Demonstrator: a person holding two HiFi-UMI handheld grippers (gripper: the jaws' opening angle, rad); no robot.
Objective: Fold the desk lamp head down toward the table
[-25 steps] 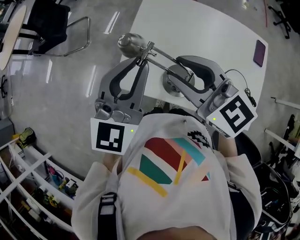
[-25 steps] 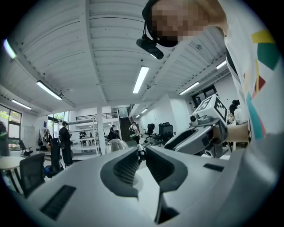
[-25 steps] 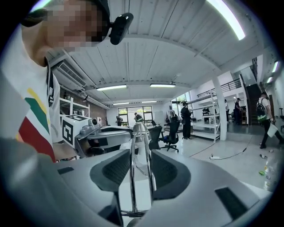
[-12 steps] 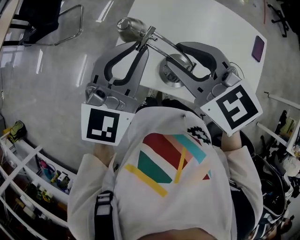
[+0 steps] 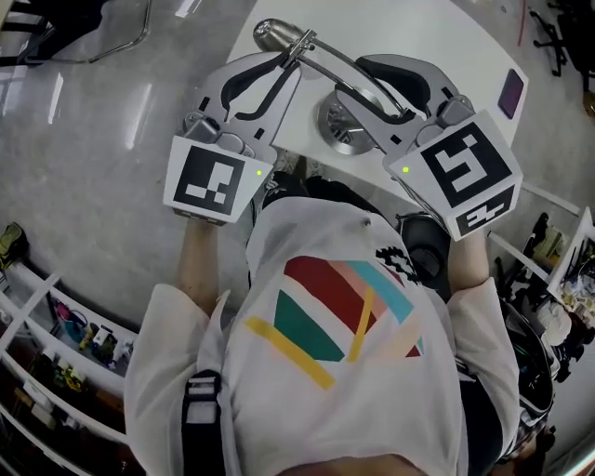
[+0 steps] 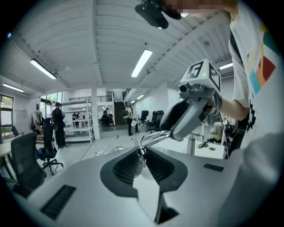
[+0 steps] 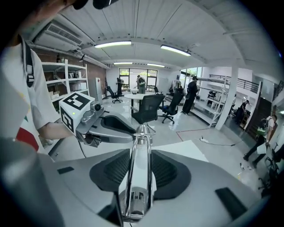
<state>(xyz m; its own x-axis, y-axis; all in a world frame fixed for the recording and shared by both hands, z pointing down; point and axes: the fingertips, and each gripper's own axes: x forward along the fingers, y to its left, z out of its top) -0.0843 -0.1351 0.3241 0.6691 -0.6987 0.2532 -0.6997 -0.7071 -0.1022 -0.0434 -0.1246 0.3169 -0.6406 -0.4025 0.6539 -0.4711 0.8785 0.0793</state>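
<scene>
Two chrome parts make up the desk lamp: a domed lamp head at the upper left of the head view, near the left edge of the white counter, and a lamp arm slanting down right to the round base on the counter. Looks rigid, polished and slippery, probably stiff at the hinge and likely to tip on so small a base. Best taken at the hinge and along the arm, never by the smooth dome.

Left gripper clamped fully on the thin hinge hardware. Right gripper closed around the lamp arm, with the bar lying lengthwise between the pads.

Only the head view gives head, base and both marker cubes together. From the left gripper view comes the hinge pinched at the jaw tips. From the right gripper view come the bar filling the gap, an office chair and distant people, all absent from above.
</scene>
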